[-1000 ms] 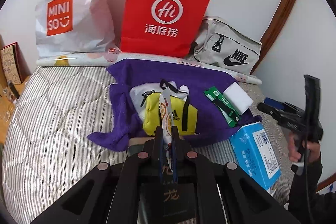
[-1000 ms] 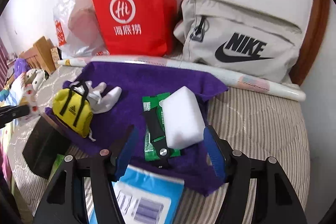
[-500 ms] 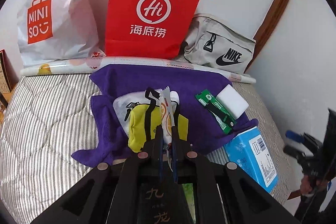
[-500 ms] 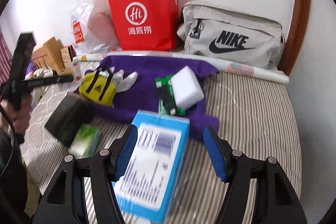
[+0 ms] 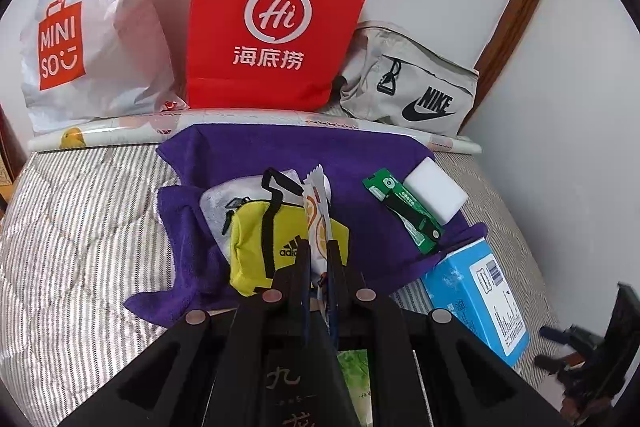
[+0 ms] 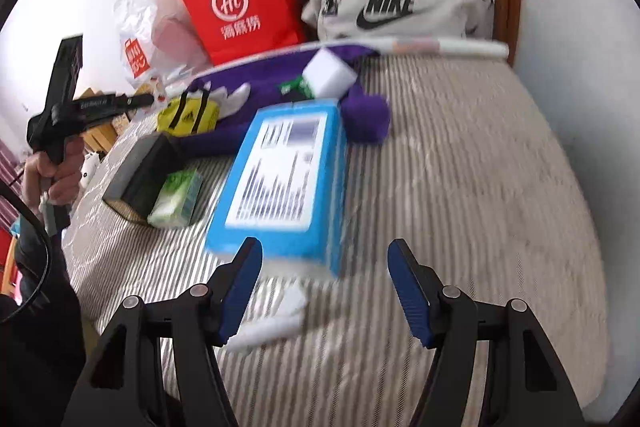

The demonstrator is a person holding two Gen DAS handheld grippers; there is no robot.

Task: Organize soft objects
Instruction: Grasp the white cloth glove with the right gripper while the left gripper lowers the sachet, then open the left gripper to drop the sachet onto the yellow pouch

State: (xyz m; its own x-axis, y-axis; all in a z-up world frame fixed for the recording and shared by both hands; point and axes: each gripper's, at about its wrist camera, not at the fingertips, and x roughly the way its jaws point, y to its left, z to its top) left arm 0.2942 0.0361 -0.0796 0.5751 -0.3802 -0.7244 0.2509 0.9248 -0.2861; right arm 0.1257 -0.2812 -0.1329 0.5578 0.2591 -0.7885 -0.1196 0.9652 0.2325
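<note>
My left gripper is shut on a white and orange sachet, held upright over the purple towel. On the towel lie a yellow Adidas pouch, a white cloth, a green packet and a white sponge. My right gripper is open and empty above the striped bedding, just short of a blue box. The left gripper also shows in the right wrist view.
A red paper bag, a white Miniso bag and a grey Nike bag stand along the wall behind a paper roll. A black box and green tissue pack lie left of the blue box.
My right gripper has pulled back from the sponge and towel to the near side of the blue box. My left gripper has shifted slightly closer over the yellow pouch, still holding the sachet.
</note>
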